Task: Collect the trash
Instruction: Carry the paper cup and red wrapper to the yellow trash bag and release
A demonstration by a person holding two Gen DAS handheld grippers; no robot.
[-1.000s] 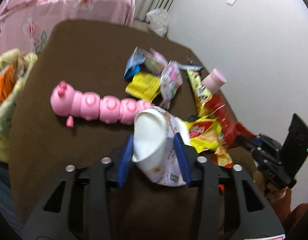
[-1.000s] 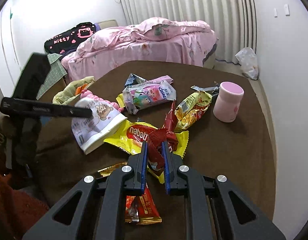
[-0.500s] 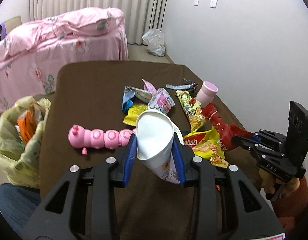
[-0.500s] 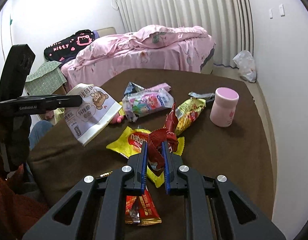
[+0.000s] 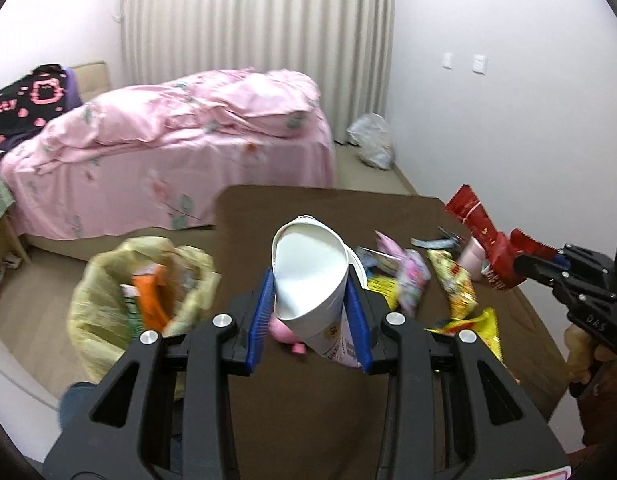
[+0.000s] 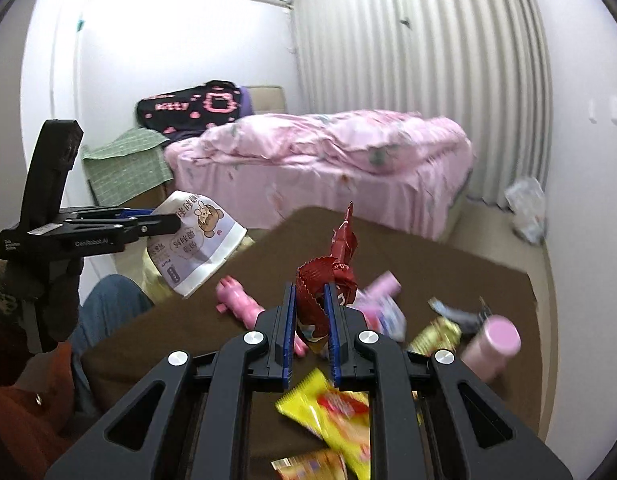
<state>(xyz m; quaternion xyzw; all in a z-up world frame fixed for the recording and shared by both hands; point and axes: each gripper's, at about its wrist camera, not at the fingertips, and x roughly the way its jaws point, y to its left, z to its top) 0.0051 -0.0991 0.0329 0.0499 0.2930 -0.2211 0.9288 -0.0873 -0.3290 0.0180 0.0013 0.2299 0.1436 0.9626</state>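
since the earlier frame we have lifted both grippers up from the brown table (image 5: pixel 292 400), and the view now takes in the pink bed (image 5: pixel 168 152). the yellow trash bag (image 5: pixel 100 300) stands beside the table on our left, already holding some rubbish. our left gripper (image 5: pixel 310 316) is clenched on a white paper cup (image 5: pixel 308 280), above the table edge near the bag. our right gripper (image 6: pixel 310 332) grasps a red wrapper (image 6: pixel 328 276) in the air. we judge the task is about half done: several wrappers, like the yellow wrapper (image 6: pixel 336 412), are left on the table.
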